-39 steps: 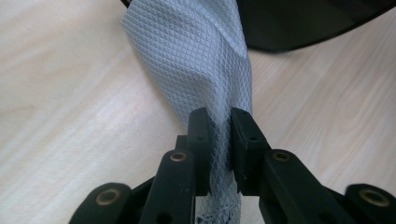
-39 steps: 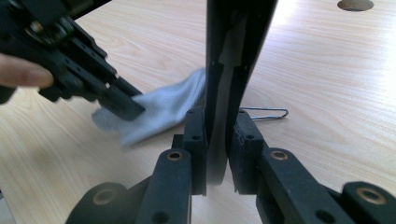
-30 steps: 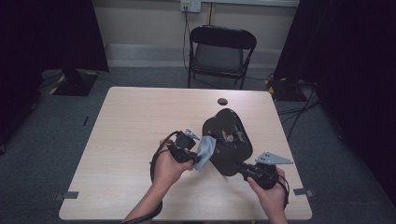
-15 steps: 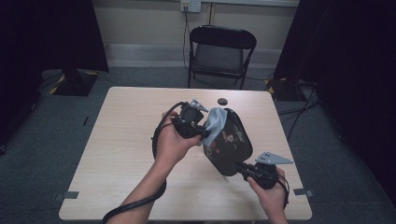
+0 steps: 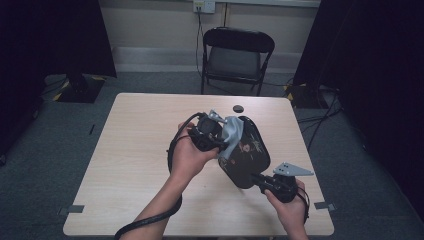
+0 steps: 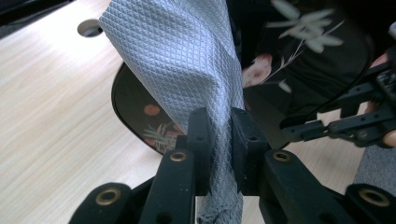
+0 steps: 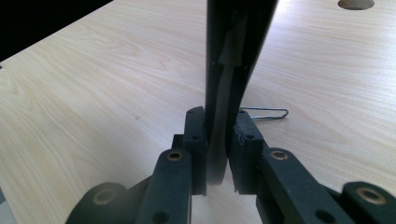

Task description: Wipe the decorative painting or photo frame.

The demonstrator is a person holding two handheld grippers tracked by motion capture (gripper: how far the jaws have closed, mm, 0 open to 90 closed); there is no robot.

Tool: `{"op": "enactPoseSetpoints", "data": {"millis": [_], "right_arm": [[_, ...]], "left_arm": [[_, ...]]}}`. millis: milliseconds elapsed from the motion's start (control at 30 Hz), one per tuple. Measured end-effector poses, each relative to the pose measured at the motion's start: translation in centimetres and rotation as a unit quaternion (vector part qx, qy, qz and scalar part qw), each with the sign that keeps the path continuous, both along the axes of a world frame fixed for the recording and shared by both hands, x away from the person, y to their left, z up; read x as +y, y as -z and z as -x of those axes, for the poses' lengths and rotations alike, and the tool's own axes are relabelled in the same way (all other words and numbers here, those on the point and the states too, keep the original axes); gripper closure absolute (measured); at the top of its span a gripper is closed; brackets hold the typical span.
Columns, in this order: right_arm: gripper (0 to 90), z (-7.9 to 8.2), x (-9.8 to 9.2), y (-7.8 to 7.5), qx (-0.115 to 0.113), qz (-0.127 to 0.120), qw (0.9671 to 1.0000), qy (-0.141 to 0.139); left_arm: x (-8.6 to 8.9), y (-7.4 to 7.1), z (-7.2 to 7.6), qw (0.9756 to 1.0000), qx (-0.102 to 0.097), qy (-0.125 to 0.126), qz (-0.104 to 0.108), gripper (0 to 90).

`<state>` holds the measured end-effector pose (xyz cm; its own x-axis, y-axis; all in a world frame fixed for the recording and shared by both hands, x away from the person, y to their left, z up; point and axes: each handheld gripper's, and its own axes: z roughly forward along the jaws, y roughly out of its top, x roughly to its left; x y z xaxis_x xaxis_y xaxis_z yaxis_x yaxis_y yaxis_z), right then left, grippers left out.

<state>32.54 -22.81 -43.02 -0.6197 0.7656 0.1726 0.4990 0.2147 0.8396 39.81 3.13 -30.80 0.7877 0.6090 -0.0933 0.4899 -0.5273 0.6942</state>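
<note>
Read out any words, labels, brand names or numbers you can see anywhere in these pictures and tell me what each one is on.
None can be read.
Black tray: a pale mark by its flower print in the high view, too small and blurred to tell whether it is text.
Grey cloth: woven diamond pattern, no writing.
Table: bare wood grain, no label.
Wall outlet: no legible marking.

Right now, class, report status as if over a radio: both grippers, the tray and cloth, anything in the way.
Left gripper shut on grey cloth, cloth against tray face. Right gripper shut on black floral tray edge, holding it tilted above table. Metal clip beneath; nothing blocking.
</note>
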Motion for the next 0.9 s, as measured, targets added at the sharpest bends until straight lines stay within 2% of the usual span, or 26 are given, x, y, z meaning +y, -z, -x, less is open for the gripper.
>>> {"op": "enactPoseSetpoints", "data": {"millis": [467, 900], "right_arm": [[79.3, 0.0, 0.0, 0.0, 0.001, -0.001, 1.0000, -0.001], [79.2, 0.0, -0.1, 0.1, 0.001, -0.004, 1.0000, -0.002]], "left_arm": [[0.1, 5.7, 0.4, 0.9992, 0.038, -0.008, -0.007, 79.4], [0.0, 11.3, 0.6, 0.9968, 0.072, -0.014, -0.033, 79.5]]}}
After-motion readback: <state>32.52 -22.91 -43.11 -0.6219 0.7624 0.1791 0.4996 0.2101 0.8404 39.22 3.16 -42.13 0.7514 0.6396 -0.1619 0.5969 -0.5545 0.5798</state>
